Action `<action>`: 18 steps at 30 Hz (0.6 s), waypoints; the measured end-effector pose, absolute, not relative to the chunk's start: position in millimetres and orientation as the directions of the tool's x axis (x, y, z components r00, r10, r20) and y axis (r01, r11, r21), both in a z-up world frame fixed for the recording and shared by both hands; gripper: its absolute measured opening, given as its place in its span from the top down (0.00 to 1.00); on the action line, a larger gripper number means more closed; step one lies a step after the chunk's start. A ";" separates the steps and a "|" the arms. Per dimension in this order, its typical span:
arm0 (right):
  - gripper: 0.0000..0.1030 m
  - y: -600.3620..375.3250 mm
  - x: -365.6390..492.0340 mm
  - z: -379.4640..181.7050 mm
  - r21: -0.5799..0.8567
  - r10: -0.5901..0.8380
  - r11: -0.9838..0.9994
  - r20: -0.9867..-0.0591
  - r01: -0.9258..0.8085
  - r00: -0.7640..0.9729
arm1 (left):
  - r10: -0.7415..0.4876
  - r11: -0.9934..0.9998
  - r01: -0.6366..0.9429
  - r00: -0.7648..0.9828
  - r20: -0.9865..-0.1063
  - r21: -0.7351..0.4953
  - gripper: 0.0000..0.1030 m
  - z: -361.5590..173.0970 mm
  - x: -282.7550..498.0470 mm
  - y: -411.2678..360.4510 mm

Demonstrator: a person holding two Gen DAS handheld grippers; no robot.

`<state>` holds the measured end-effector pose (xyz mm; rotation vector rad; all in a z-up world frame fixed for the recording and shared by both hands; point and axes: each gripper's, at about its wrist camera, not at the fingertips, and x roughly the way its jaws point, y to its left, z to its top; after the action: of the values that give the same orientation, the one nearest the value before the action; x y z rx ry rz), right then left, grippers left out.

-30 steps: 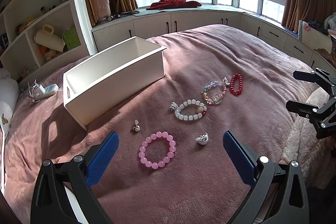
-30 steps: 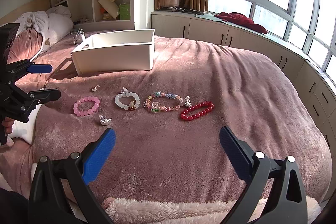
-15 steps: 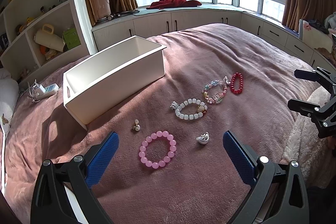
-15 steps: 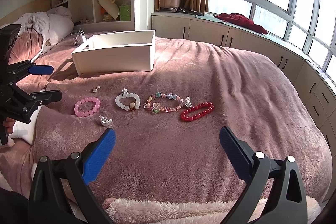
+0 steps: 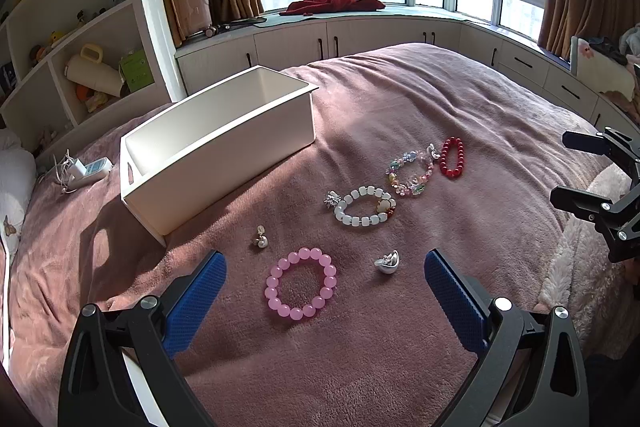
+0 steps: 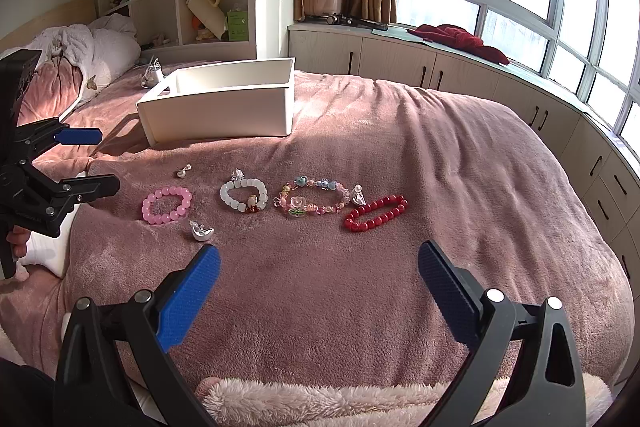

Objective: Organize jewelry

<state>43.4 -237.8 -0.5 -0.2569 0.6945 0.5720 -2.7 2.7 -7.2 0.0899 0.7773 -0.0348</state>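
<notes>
Left claw (image 5: 325, 281) gaping wide, pink bracelet (image 5: 300, 283) lying dead ahead between its fingers, right claw (image 6: 319, 273) equally agape, much farther off.

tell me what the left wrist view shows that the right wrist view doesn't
Only the left wrist view: the right gripper from the side, open, at the right edge. Only the right wrist view: the left gripper from the side, open, and white pillows. Both: the white box, pink bracelet, white bracelet, multicolour bracelet and red bracelet.
</notes>
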 end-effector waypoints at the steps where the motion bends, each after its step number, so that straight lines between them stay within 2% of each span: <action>1: 0.05 -237.7 44.0 -0.7 -0.036 0.409 0.817 -0.666 -0.575 0.623 | 0.003 0.995 0.064 0.712 -0.702 0.070 0.02 -10.7 -3.8 3.5; 13: 0.05 -237.5 44.7 0.6 -0.031 0.414 0.816 -0.665 -0.577 0.621 | 0.009 0.996 0.059 0.708 -0.706 0.072 0.02 -13.7 -5.1 9.0; 18: 0.05 -230.8 50.1 1.7 -0.022 0.423 0.808 -0.673 -0.588 0.607 | 0.040 0.994 0.046 0.672 -0.739 0.095 0.02 -20.9 1.4 14.2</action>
<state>50.1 -230.8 1.7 -0.2526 0.7068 0.5914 1.4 14.2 -20.9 0.1094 0.8338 -0.0039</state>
